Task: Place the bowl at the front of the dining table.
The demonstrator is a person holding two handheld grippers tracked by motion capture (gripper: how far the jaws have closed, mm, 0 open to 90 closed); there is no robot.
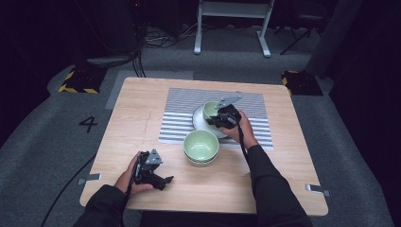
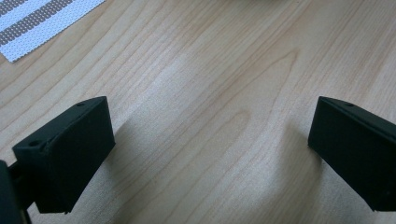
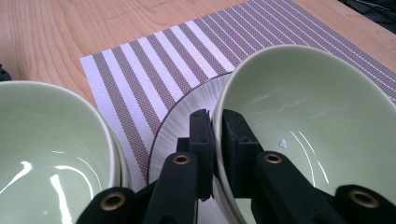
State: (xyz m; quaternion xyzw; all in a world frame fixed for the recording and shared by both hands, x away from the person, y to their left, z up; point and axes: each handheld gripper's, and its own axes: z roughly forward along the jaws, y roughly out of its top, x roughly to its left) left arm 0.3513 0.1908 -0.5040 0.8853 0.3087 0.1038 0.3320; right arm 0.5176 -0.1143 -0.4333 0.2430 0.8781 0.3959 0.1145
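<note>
A: High view, from the left: the left gripper (image 1: 158, 178) rests on the bare table (image 1: 142, 118), jaws wide apart, apparently idle.

B: And the stacked bowls (image 1: 201, 145)?

A: Mid-table. Beyond, the right gripper (image 3: 214, 140) pinches the small bowl (image 3: 308, 107) rim, the bowl sitting on the plate (image 3: 180, 130), probably for lifting.

The person's left hand (image 1: 131, 176) is resting low at the near left, holding the left gripper (image 1: 163, 182) with its jaws pointing to the right and standing wide apart, nothing lying between them in the left gripper view. The right arm, in a dark sleeve (image 1: 270, 182), is reaching forward with the right hand (image 1: 240, 128) wrapped around the right gripper (image 3: 218, 128), whose jaws are pointing left. In the right gripper view those jaws are pressing close together on the rim of a pale green bowl (image 3: 317, 112), one inside and one outside.
</note>
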